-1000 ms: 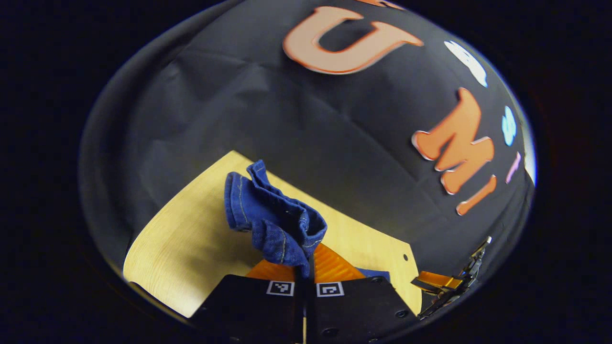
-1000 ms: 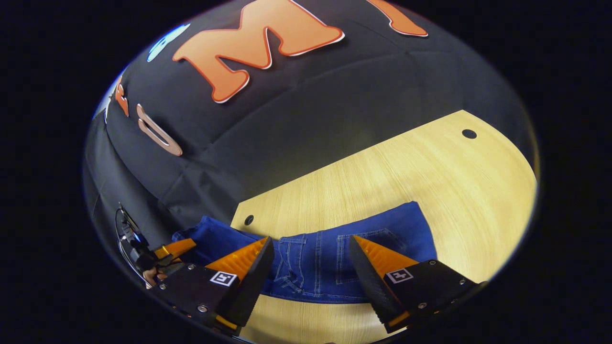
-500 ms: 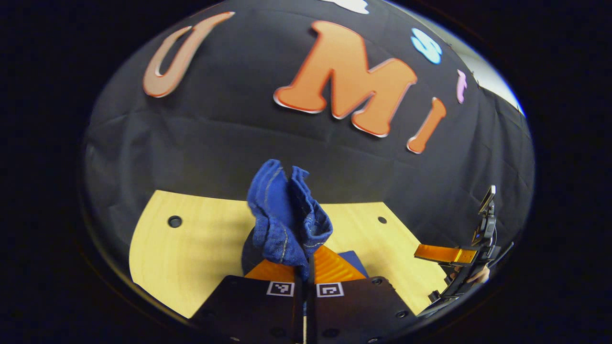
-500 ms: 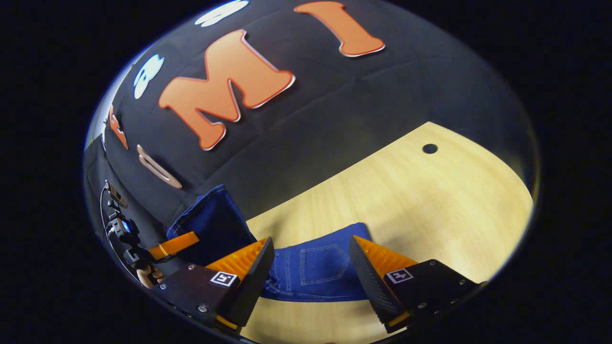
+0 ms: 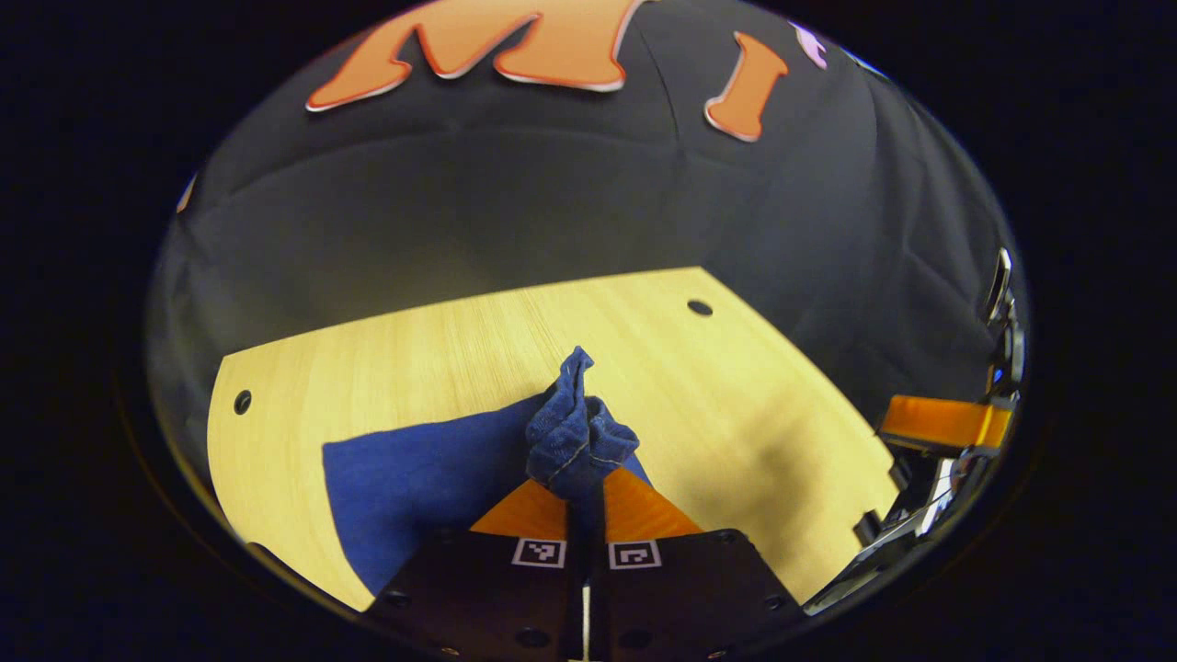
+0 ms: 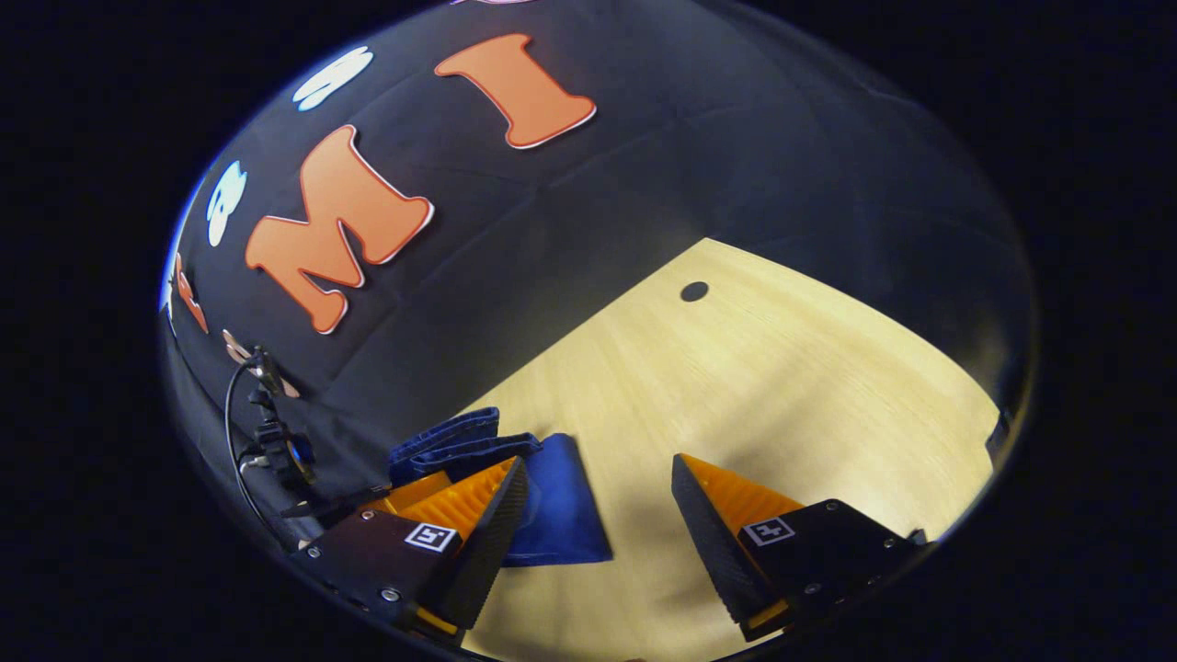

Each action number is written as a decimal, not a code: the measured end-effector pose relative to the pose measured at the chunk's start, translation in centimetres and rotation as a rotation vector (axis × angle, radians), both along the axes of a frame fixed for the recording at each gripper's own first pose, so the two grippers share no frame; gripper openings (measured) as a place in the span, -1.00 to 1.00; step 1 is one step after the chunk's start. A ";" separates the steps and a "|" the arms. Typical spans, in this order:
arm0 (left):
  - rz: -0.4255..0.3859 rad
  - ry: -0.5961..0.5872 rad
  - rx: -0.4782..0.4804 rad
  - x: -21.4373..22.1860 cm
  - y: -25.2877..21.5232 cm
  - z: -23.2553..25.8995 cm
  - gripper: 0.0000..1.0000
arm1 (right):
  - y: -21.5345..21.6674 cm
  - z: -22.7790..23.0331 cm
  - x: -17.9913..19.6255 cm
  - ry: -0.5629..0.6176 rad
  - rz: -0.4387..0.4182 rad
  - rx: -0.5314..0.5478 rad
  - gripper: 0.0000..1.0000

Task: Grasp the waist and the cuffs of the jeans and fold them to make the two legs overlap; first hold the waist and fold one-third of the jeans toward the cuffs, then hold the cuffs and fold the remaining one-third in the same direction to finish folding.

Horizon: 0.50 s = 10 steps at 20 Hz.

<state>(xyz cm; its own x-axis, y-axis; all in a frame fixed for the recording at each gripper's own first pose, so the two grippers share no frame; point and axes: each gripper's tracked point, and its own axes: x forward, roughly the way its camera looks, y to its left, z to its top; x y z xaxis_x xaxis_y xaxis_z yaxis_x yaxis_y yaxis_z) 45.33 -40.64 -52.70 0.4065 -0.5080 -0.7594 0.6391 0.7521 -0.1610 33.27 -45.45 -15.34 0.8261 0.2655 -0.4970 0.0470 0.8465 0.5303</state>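
Dark blue jeans (image 5: 414,478) lie folded flat on the light wooden table (image 5: 386,359). My left gripper (image 5: 586,496) is shut on a bunched, stitched edge of the jeans (image 5: 577,432), held low over the flat part. In the right gripper view the jeans (image 6: 561,515) lie at the left, with layered folded edges (image 6: 451,439) behind my left finger. My right gripper (image 6: 598,515) stands open above bare table, nothing between its fingers. It also appears far right in the left gripper view (image 5: 906,478), apart from the jeans.
The black cloth wall rises right behind the table's far edge. Small round holes (image 5: 700,307) (image 5: 243,402) (image 6: 694,291) sit in the tabletop. A cabled camera mount (image 6: 276,450) on the left gripper shows at the left of the right gripper view.
My left gripper swung round and came down toward the table, still holding the bunched edge, laying denim flat. The right gripper stayed open and drifted right, off the jeans.
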 end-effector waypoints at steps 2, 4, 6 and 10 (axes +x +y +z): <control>0.003 -0.007 0.076 -1.1 -0.6 -2.6 -0.94 | -0.4 -0.4 -0.4 0.010 0.008 0.007 0.94; 0.024 -0.027 0.134 -1.8 -1.0 -3.9 -0.94 | -0.4 -1.1 -0.6 0.032 0.014 0.037 0.94; 0.039 -0.024 0.188 -2.5 -1.1 -6.3 -0.94 | -0.8 -2.0 -1.0 0.045 0.020 0.020 0.94; 0.024 0.045 0.163 -4.8 -2.9 -8.8 -0.43 | -0.3 -2.0 -1.0 0.053 0.062 0.006 0.94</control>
